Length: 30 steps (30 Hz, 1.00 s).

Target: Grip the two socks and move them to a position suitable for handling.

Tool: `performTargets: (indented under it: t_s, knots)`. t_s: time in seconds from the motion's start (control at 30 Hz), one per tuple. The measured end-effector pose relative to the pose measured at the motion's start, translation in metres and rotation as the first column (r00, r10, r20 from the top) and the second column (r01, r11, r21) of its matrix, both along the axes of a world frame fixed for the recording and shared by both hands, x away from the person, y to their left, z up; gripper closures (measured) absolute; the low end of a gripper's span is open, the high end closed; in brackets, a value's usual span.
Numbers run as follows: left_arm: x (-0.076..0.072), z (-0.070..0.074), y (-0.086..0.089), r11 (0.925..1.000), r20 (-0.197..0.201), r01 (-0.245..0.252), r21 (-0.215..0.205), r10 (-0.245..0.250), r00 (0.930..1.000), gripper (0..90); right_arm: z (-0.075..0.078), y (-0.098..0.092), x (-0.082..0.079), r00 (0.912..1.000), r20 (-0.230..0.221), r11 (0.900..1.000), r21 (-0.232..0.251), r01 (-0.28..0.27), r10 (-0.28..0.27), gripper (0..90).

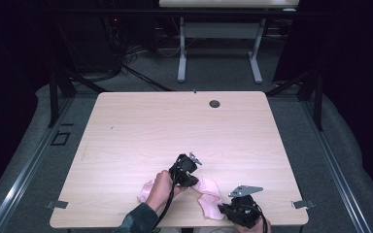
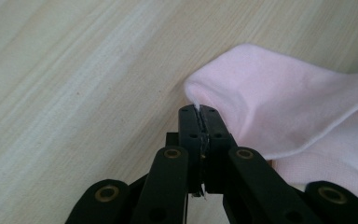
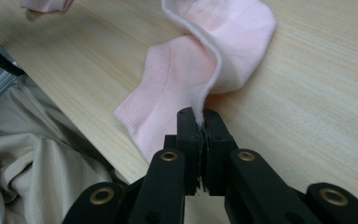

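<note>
A pale pink sock (image 1: 209,193) lies crumpled near the front edge of the wooden table (image 1: 175,131). My left gripper (image 1: 193,181) is at the sock's left end. In the left gripper view its jaws (image 2: 199,110) are shut on a folded edge of the sock (image 2: 279,93). My right gripper (image 1: 222,208) sits at the sock's near right end, by the table's edge. Its jaws (image 3: 199,115) are shut on the sock's (image 3: 200,60) rim. A second piece of pink fabric (image 1: 145,191) (image 3: 46,4) lies to the left of the person's left hand.
A round cable hole (image 1: 214,104) sits near the table's far edge. Metal brackets (image 1: 303,204) stick out at both front corners. The person's beige trousers (image 3: 37,163) show below the table's front edge. Another desk's legs (image 1: 181,53) stand beyond on the grey floor.
</note>
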<state>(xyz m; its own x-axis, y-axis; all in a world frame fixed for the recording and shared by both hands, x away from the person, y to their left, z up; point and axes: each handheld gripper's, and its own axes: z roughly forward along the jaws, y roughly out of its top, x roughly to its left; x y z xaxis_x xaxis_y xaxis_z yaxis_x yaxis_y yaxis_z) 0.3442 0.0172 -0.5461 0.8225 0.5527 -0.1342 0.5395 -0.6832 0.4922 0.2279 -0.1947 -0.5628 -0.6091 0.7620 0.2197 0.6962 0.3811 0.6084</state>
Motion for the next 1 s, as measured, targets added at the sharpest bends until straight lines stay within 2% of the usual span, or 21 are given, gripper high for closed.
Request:
performTargets:
  t_s: [0.2,0.37,0.47,0.6,0.67,0.77,0.87,0.93,0.97,1.0]
  knots:
    - [0.001,0.011,0.01,0.9986,0.01,-0.019,-0.049,0.019,0.9998,89.5,0.008,-0.003,0.003,0.9996,0.026,1.0,0.001,0.012,-0.013,87.6]
    - [0.003,0.023,0.022,0.9943,0.019,-0.038,-0.1,0.04,0.999,89.4,0.019,-0.006,0.009,0.9977,0.067,1.0,-0.026,0.014,-0.013,87.6]
    - [0.003,0.032,0.029,0.9903,0.026,-0.049,-0.13,0.053,0.9983,89.4,0.026,-0.008,0.014,0.9952,0.097,0.998,-0.054,0.013,-0.008,87.6]
    - [0.002,0.041,0.037,0.9842,0.038,-0.06,-0.166,0.067,0.997,89.4,0.036,-0.008,0.02,0.9893,0.146,0.992,-0.122,0.019,-0.001,87.6]
    - [0.0,0.044,0.039,0.9808,0.041,-0.071,-0.182,0.08,0.996,89.4,0.042,-0.006,0.022,0.9846,0.174,0.986,-0.168,0.016,0.014,87.6]
    - [-0.006,0.049,0.043,0.9778,0.049,-0.074,-0.196,0.085,0.9951,89.4,0.05,-0.003,0.023,0.9708,0.237,0.968,-0.25,0.025,0.036,87.6]
    - [-0.015,0.051,0.048,0.9713,0.052,-0.088,-0.221,0.102,0.9934,89.4,0.057,0.003,0.022,0.9487,0.305,0.939,-0.342,0.03,0.081,87.6]
    - [-0.022,0.051,0.051,0.9704,0.055,-0.092,-0.223,0.107,0.9927,89.4,0.058,0.008,0.019,0.937,0.33,0.922,-0.387,0.022,0.116,87.5]
    - [-0.025,0.049,0.053,0.9696,0.057,-0.098,-0.224,0.113,0.992,89.4,0.058,0.01,0.018,0.9333,0.333,0.914,-0.405,0.012,0.135,87.4]
    - [-0.028,0.048,0.055,0.9687,0.054,-0.106,-0.224,0.121,0.9911,89.4,0.056,0.013,0.016,0.9334,0.324,0.908,-0.419,-0.004,0.153,87.4]
